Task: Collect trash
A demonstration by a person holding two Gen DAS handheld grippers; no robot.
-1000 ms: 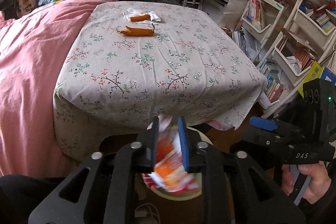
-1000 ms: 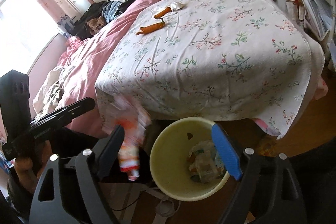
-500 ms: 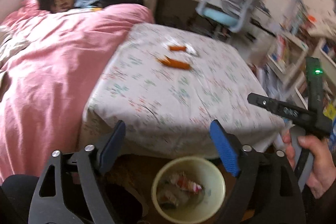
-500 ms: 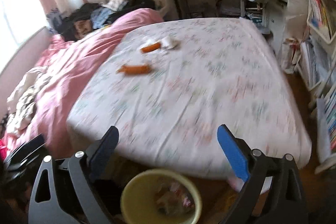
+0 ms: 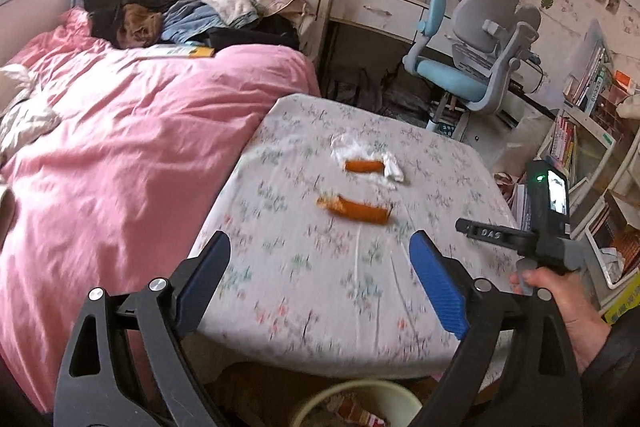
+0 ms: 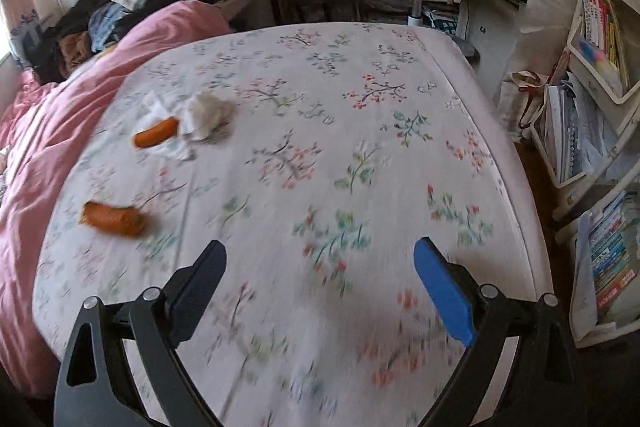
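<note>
The left gripper [image 5: 316, 275] has just spread its jaws and let the snack packet fall into the bin [image 5: 360, 405] below the table's near edge; nothing sits between them now. The right gripper [image 6: 320, 287] is also wide and empty. Left to collect: one orange wrapper [image 6: 114, 219] near the table's left edge, another [image 6: 156, 133] on crumpled tissue [image 6: 208, 115] behind it, with bare floral cloth [image 6: 360, 167] all around for approach

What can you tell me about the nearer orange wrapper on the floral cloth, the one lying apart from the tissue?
The nearer orange wrapper is a long, crinkled tube of what looks like thin plastic film, with one end torn and frayed open. It lies flat on the floral tablecloth, towards the side by the pink duvet. Nothing touches it; the second orange wrapper rests on white tissue further back.
</note>
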